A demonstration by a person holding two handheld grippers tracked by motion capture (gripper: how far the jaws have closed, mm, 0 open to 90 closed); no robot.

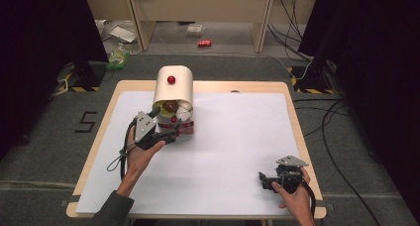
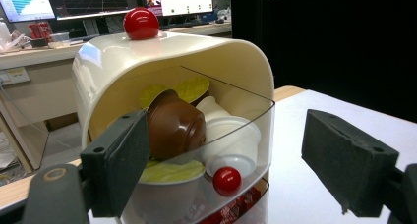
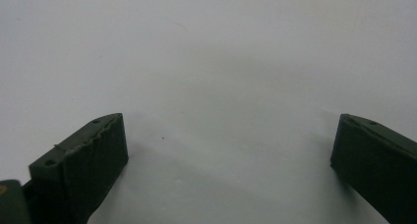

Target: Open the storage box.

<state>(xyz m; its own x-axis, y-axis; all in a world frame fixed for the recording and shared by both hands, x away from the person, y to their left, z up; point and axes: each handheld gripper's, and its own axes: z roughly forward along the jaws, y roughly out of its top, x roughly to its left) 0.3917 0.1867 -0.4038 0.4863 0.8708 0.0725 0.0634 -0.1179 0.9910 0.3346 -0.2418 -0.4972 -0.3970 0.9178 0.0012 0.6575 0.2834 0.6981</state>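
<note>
Reaching into the open capsule dispenser (image 1: 173,89) with the left gripper (image 1: 166,132), fingers spread wide and holding nothing

Lying tilted in the upper drawer at the tabletop's (image 1: 237,137) far left, the brown capsule (image 2: 174,126) sits just ahead of the left gripper, close by one finger (image 2: 120,165), the other well off to its side; the left gripper view shows white cups and a small red knob (image 2: 226,181) beside it; the right gripper (image 1: 271,179) rests wide open, far away near the front right corner.

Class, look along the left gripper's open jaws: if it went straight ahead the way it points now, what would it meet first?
Most likely the clear drawer front of the cream capsule dispenser, just ahead of the left gripper. Behind that front lie the brown capsule and white capsules. Exact depth is unclear.
</note>
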